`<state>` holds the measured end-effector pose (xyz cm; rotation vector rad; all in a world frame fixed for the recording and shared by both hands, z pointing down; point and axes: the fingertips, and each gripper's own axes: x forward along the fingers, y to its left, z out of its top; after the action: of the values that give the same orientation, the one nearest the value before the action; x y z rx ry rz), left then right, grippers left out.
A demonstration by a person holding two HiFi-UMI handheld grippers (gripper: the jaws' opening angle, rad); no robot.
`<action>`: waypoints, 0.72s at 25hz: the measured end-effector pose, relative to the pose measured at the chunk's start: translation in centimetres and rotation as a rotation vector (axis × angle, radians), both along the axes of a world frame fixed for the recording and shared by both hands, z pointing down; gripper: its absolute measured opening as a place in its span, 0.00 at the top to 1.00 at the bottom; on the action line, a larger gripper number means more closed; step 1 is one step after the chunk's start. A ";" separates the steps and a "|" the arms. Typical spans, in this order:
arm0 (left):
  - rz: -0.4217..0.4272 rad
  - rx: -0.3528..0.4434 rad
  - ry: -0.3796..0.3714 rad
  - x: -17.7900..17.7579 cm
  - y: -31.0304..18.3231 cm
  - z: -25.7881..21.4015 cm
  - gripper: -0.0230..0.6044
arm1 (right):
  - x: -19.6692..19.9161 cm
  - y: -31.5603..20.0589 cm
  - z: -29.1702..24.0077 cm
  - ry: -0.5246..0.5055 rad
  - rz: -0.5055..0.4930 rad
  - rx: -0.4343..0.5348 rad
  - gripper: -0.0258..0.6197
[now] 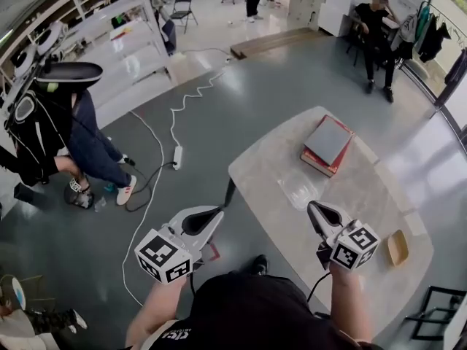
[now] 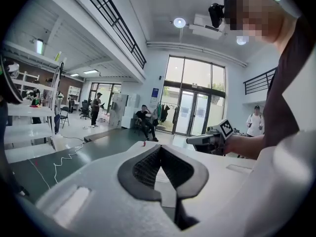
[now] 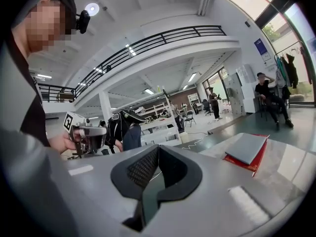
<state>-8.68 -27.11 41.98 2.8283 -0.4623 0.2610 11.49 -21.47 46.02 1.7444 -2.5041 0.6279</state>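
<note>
Both grippers hover in front of me with nothing in them. My left gripper hangs over the dark floor just off the left edge of the pale oval table, its jaws closed tip to tip. My right gripper is above the table's near part, jaws also together. A grey book on a red book lies at the table's far side, well beyond the right gripper. Each gripper view shows the other gripper: the right gripper and the left gripper.
A small tan dish sits near the table's right edge. On the floor lie a white power strip and cables. A person with a dark bag stands at left by white shelves; another person sits at back right.
</note>
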 end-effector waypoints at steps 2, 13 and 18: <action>0.015 0.005 0.006 1.9 -0.6 -0.2 0.96 | 0.1 -0.5 1.3 0.025 -0.026 -0.030 0.95; 0.184 -0.074 -0.029 8.2 -2.2 3.3 0.96 | 1.7 -4.9 10.6 0.235 -0.084 -0.269 0.87; 0.257 -0.071 -0.021 10.6 -3.3 3.7 0.96 | 2.2 -6.7 14.5 0.279 -0.111 -0.366 0.85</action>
<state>1.90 -30.44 45.65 2.8140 -0.0895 0.3493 13.68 -28.13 60.50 1.4408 -2.1215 0.7231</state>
